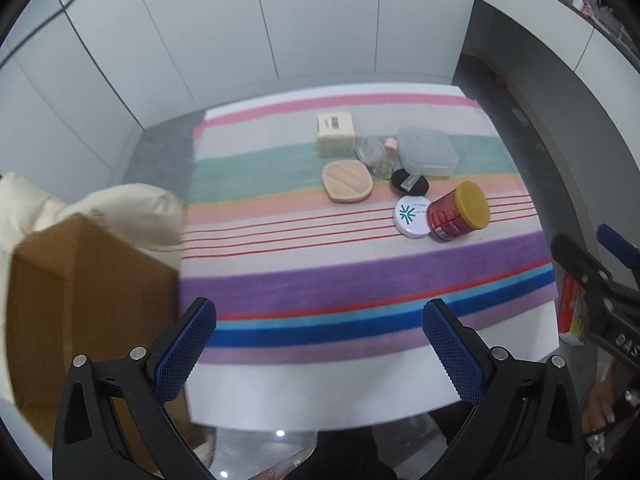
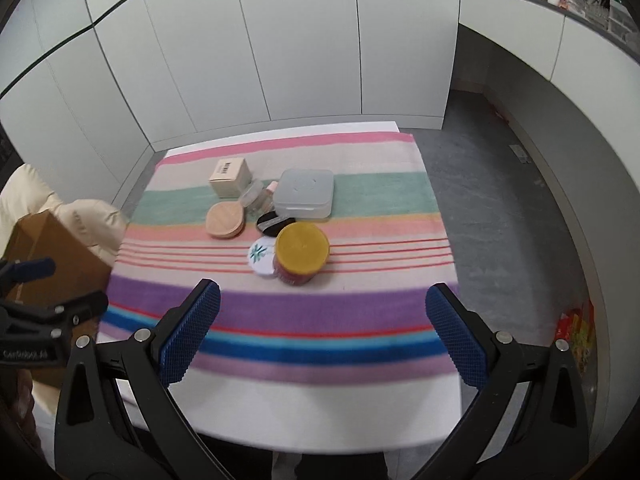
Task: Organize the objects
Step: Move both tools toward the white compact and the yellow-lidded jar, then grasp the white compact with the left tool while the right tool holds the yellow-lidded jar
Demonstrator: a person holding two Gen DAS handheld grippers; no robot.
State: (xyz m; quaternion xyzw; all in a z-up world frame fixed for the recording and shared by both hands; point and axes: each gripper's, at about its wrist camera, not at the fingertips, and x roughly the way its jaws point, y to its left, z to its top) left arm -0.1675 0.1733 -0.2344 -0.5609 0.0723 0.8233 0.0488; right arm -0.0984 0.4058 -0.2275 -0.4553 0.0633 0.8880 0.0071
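Grippers hover side by side over the near edge of the table, both empty: the left gripper [image 1: 320, 354] holds its blue-padded fingers spread wide over the blue and lilac stripes, gripping nothing, and the right gripper [image 2: 322, 334] does just the same, jaws released and wide apart, angled down toward the striped multicoloured cloth [image 2: 360, 312] that covers the tabletop. In the left wrist view the right tool's black frame pokes in at the right edge, with part of a hand [image 1: 600, 404] beneath it. All the goods sit in one tight cluster toward the far middle of the cloth, well apart from either set of fingers. Nearest is the red cylindrical tin with a yellow lid [image 2: 301, 254], and just beside it, touching on its left, the round white compact with a teal emblem [image 2: 261, 258]. Behind those lies the black oval puff [image 2: 272, 222], then the frosted translucent square plastic case [image 2: 306, 194] on the green stripe. Left of the puff rests the beige rounded sponge pad [image 2: 225, 220]; between pad and case stand a small clear glass jar [image 2: 251, 196] and a little clear bottle with a pink cap [image 2: 272, 190], pressed close together. Farthest back sits the cream cardboard box with a barcode label [image 2: 231, 178]. Off the table's left side, a brown cardboard carton [image 1: 80, 300] stands against a cream padded cushion [image 1: 132, 212].
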